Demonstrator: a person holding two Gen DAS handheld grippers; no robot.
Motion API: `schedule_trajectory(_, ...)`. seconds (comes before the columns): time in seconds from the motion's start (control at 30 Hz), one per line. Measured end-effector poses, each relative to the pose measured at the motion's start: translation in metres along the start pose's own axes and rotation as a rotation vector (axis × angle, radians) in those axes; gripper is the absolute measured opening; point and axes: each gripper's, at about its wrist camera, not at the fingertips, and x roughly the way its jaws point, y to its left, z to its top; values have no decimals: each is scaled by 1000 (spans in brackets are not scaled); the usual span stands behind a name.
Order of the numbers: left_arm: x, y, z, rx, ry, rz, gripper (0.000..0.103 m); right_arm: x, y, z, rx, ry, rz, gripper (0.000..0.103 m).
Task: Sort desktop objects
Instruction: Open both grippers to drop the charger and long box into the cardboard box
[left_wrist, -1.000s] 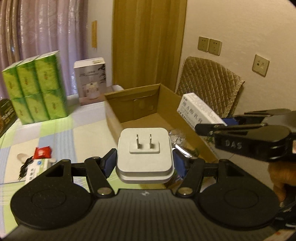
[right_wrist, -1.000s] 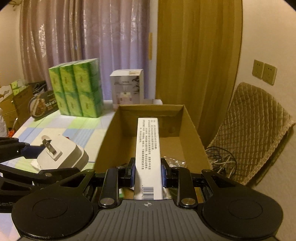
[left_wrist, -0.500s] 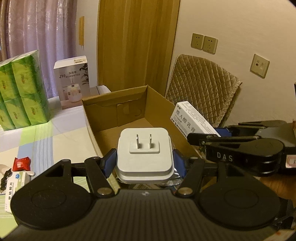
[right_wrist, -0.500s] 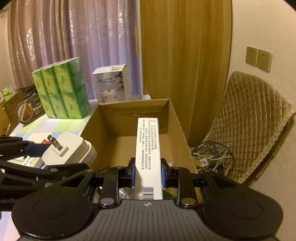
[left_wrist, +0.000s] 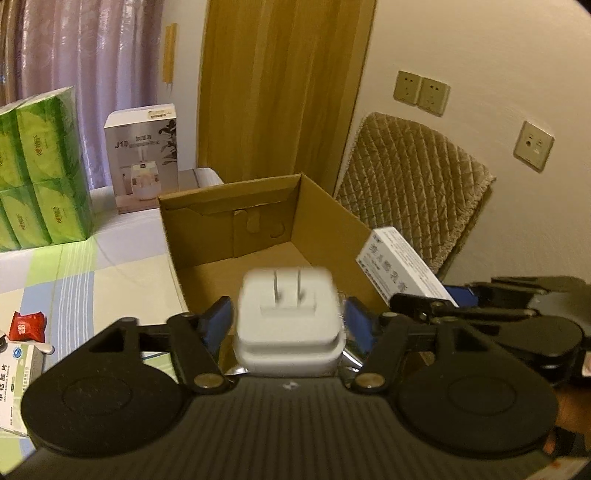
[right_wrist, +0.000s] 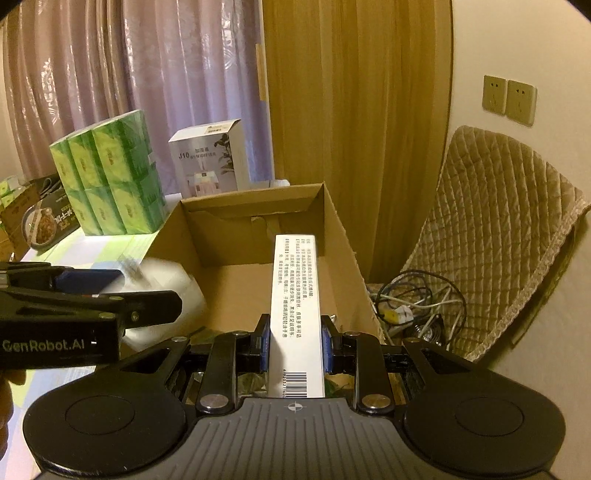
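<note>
Both hands have come closer over the brown cardboard box (left_wrist: 325, 218). Left gripper (left_wrist: 289, 323) is opening; the hard, smooth white plug block (left_wrist: 288, 317) sits loose between its blue pads. Right gripper (right_wrist: 294, 343) pinches the light, crushable long white paper carton (right_wrist: 295, 295) by its flat sides.

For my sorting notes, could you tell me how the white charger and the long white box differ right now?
The charger is squat, plain and motion-blurred; the box is long, printed and sharp. The left gripper is opening, pads clear of the charger; the right gripper clamps the box. Both are white and above the carton.
</note>
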Motion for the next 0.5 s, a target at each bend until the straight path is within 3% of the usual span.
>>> schedule_trajectory(0.5, -34, 34, -18, -66, -12, 31, 71, 5, 9, -3, -7, 17, 14, 23)
